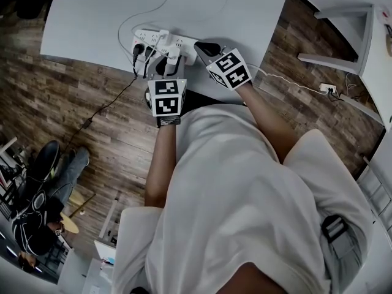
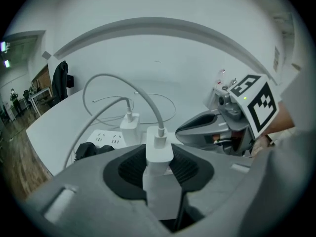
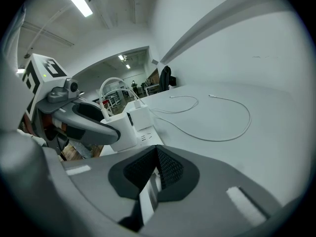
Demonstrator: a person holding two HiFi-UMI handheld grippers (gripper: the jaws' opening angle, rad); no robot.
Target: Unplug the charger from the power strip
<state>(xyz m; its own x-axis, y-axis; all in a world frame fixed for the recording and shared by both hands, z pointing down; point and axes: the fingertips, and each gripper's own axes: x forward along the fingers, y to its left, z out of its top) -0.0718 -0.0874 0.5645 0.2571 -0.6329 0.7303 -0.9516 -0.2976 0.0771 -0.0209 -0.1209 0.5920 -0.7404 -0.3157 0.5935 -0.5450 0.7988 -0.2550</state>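
Observation:
A white power strip lies near the front edge of the white table. A white charger with a white cable stands plugged into it. My left gripper has its pads pressed on both sides of this charger and is shut on it. In the head view the left gripper reaches up over the table edge. My right gripper sits at the strip's right end. Its jaws are nearly together, with a white edge of the strip between the pads.
A second white charger and black plugs sit further left on the strip. Loose white cables loop across the table behind it. A person sits on the wooden floor at lower left; another white table stands at right.

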